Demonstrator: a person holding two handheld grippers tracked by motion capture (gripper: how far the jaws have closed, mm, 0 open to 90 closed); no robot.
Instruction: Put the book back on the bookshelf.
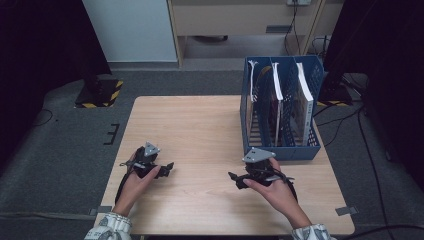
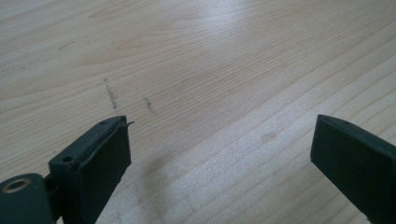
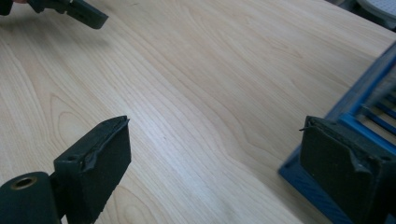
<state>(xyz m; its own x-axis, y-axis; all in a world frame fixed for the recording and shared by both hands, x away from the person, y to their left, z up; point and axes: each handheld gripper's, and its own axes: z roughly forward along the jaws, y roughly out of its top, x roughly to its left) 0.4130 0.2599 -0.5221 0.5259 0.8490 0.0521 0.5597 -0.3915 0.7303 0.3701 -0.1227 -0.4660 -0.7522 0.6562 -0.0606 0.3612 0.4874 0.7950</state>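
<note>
My left gripper point(image 1: 167, 167) rests low over the wooden table point(image 1: 190, 125) near its front left, held by a hand. In the left gripper view its black jaws stand wide apart point(image 2: 219, 149) over bare wood with nothing between them. My right gripper point(image 1: 235, 179) sits at the front right, just in front of the blue file rack point(image 1: 280, 107). Its jaws are also wide apart point(image 3: 215, 154) and empty, and the rack's blue corner point(image 3: 359, 116) shows beside the right jaw. The left gripper's jaw tip point(image 3: 86, 14) shows far off at the top left.
The blue rack holds a few upright books or folders point(image 1: 304, 100) in its slots at the table's back right. Faint pencil-like marks point(image 2: 112, 95) lie on the wood. Dark floor with cables point(image 1: 350, 130) surrounds the table; a cabinet point(image 1: 240, 20) stands behind.
</note>
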